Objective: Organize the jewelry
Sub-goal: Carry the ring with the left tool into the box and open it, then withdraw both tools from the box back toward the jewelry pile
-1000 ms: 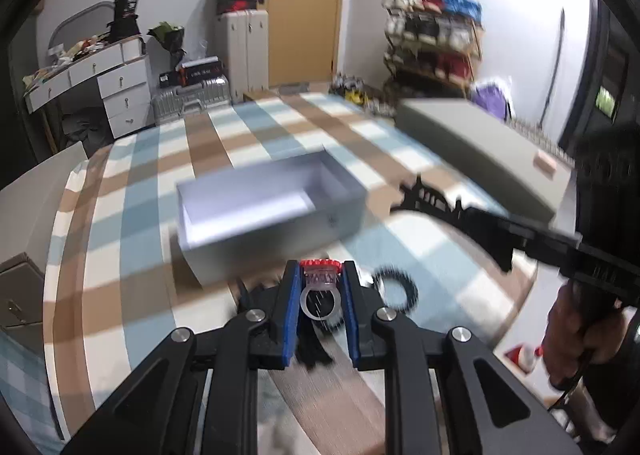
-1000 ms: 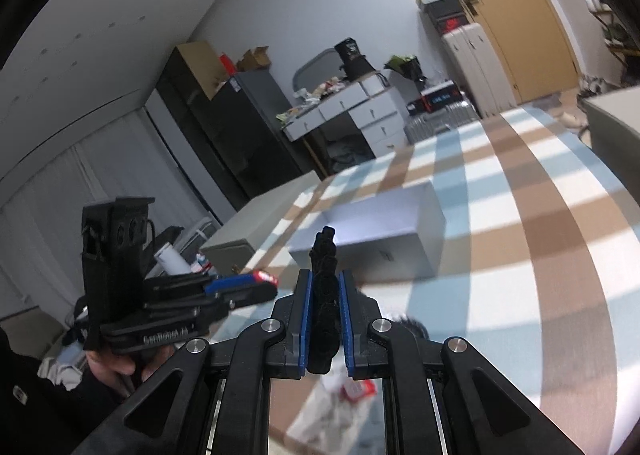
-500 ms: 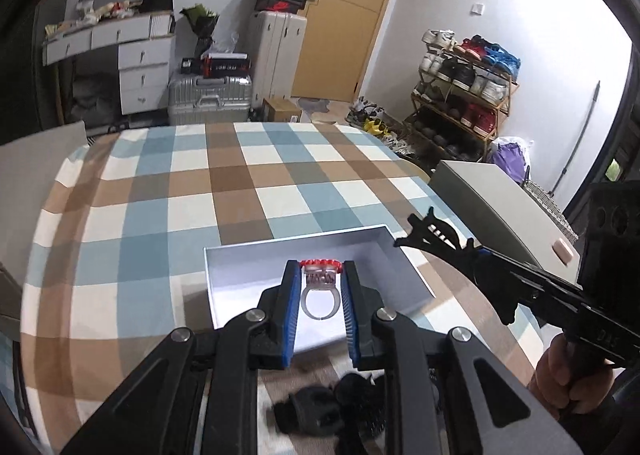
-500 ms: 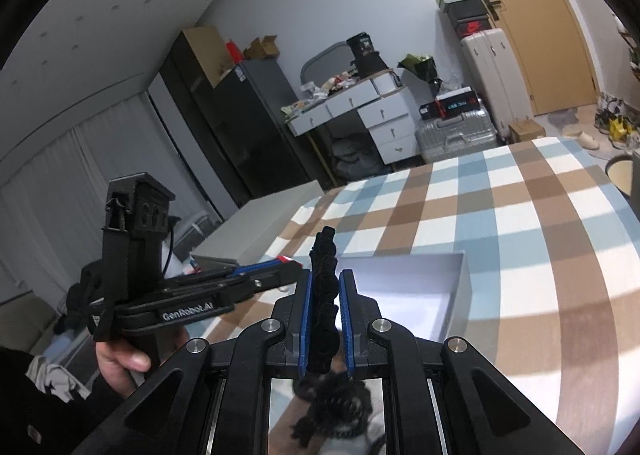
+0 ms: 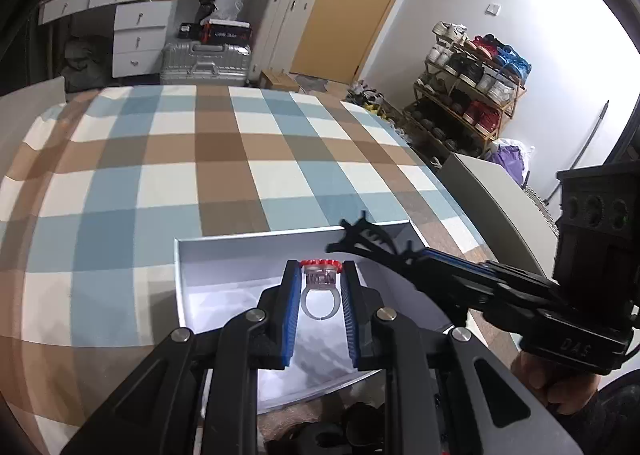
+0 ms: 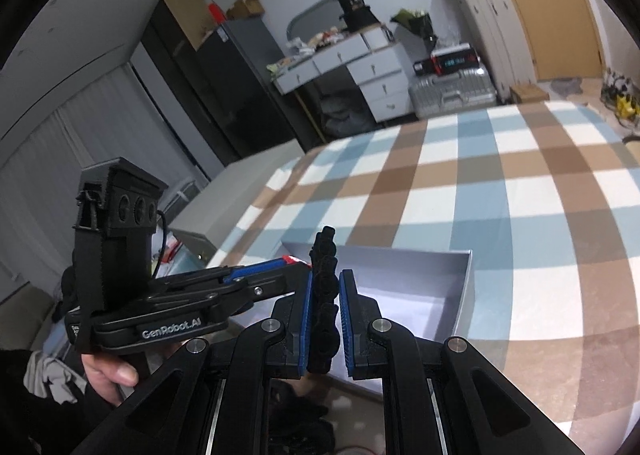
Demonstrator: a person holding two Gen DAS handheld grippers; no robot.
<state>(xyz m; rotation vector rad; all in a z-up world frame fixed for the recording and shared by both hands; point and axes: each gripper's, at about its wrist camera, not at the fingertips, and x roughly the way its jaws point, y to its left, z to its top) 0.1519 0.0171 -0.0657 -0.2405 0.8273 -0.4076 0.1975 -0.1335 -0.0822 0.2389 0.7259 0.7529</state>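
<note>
My left gripper (image 5: 320,275) is shut on a clear ring with a red top (image 5: 320,287) and holds it above the open white box (image 5: 224,255). My right gripper (image 6: 325,283) is shut on a black hair clip (image 6: 325,279) and holds it over the same box (image 6: 440,287). In the left wrist view the right gripper (image 5: 432,255) reaches in from the right with the clip (image 5: 360,241) over the box's far right corner. In the right wrist view the left gripper (image 6: 288,262) comes in from the left, red top showing.
The box sits near the front edge of a table with a blue, brown and white checked cloth (image 5: 200,159). More black jewelry (image 5: 340,427) lies in front of the box. Grey chair backs (image 5: 492,191) stand beside the table. Drawers, suitcases and a shoe rack stand behind.
Both grippers have risen and tipped down over the box, each keeping its item. The box now shows from above, with its inside in view.
</note>
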